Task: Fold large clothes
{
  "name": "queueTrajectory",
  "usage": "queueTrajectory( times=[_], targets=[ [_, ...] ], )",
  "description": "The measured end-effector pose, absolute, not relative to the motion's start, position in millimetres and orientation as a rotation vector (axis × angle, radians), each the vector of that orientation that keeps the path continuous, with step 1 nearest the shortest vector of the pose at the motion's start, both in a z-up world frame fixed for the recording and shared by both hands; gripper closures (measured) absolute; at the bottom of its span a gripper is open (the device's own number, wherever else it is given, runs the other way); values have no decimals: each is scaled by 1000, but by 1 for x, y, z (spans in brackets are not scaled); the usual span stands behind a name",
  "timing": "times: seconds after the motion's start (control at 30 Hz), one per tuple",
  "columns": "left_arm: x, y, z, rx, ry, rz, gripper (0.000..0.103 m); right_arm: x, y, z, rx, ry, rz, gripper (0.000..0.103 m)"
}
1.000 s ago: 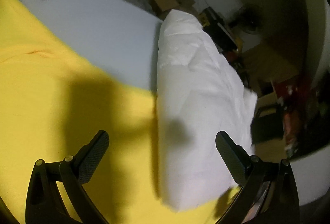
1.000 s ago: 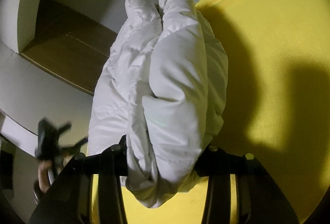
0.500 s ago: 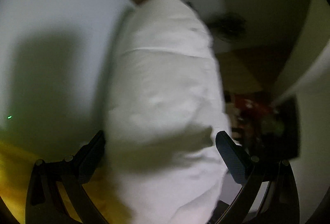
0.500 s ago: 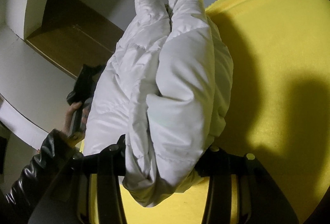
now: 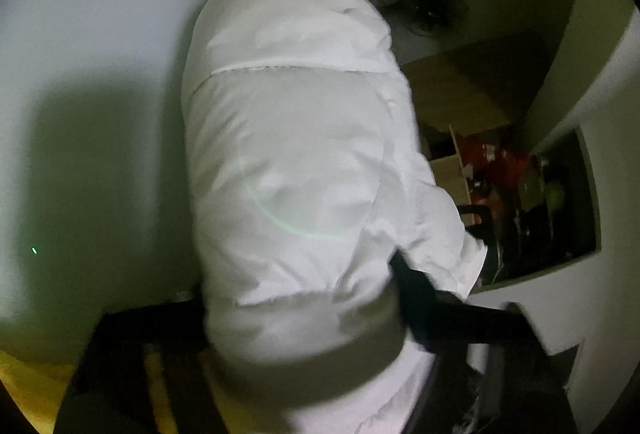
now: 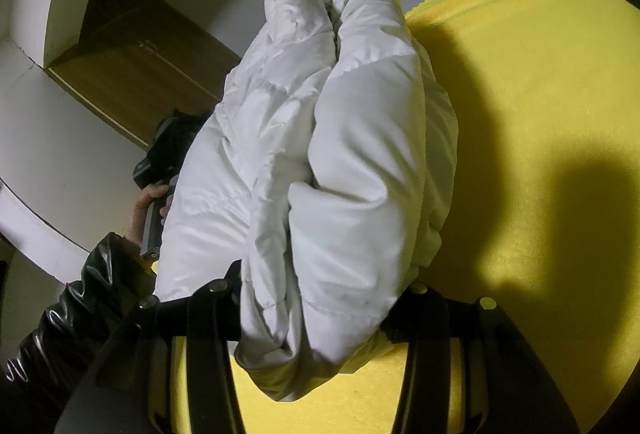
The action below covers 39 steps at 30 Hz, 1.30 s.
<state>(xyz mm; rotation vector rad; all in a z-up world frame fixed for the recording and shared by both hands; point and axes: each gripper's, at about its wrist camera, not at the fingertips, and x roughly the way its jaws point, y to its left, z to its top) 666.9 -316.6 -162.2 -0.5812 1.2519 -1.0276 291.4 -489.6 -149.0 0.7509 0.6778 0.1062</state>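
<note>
The yellow cloth (image 6: 540, 162) is covering the work surface and filling most of the right wrist view, and the white puffer jacket (image 6: 320, 154) is lying bunched along its left edge, already folded into a thick roll of several layers. The left wrist view is showing the same jacket (image 5: 296, 154) from its other end, filling the frame where a second ago it sat off to the side with bare yellow in front. The right gripper (image 6: 316, 298) is clamping the near end of the bundle, its jaws pressing into the padding at a middling width. The left gripper (image 5: 304, 298) is the one that has changed: it has come in over the jacket, and its jaws, wide a moment ago, have just been closing, with padded fabric now bulging between them and the right jaw pressing into it. A hand in a glossy black sleeve (image 6: 72, 314) is holding that tool beyond the bundle. With both ends gripped, the jacket is probably becoming ready to lift or double over once more.
</note>
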Motion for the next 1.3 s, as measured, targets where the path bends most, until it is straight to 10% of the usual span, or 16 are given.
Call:
queueTrajectory(
  times=[0.33,0.9,1.3],
  targets=[
    [648,-331,-130,-457,1119,-981,74,285,-483,-139,711,615,93,67],
    [563,-205,24,-417,918,-988,75,234,-380,-7,506,461,241,71],
    [486,-103,-42,-429,953,-893,75,184,-279,-54,430,584,318,70]
  ],
)
